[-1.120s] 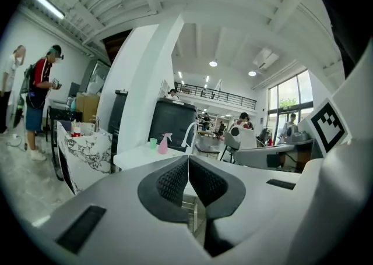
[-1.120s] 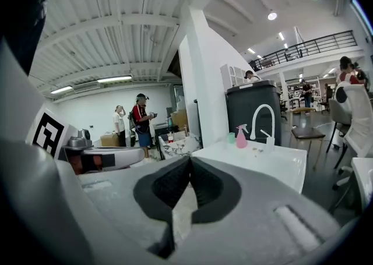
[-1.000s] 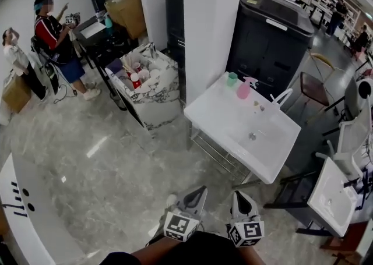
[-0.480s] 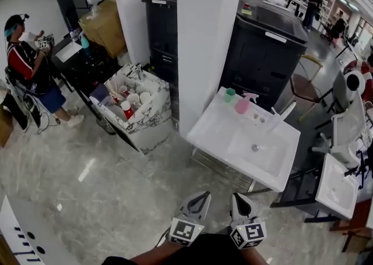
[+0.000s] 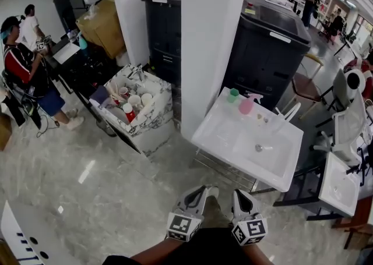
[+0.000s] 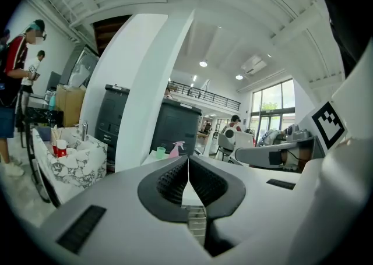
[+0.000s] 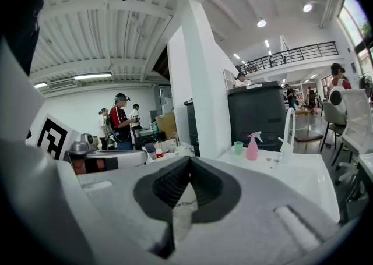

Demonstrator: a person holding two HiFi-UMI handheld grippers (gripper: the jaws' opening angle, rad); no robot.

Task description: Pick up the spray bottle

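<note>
The pink spray bottle [image 5: 246,105] stands upright at the back edge of a white sink [image 5: 224,133], next to a small green cup [image 5: 233,95] and left of the white faucet [image 5: 282,115]. It also shows far ahead in the left gripper view [image 6: 175,149] and in the right gripper view [image 7: 252,147]. My left gripper [image 5: 200,192] and right gripper [image 5: 240,195] are low in the head view, side by side over the marble floor, well short of the sink. Both have their jaws pressed together with nothing between them.
A white pillar [image 5: 213,36] rises just left of the sink, with tall black bins [image 5: 271,48] behind it. A marble-patterned cart [image 5: 137,106] full of cups stands to the left. A second white sink [image 5: 338,185] and a chair [image 5: 306,86] are on the right. People stand at far left [image 5: 23,66].
The sink and pillar have come nearer and shifted in the head view as both grippers moved forward together. Both stay shut and empty.
</note>
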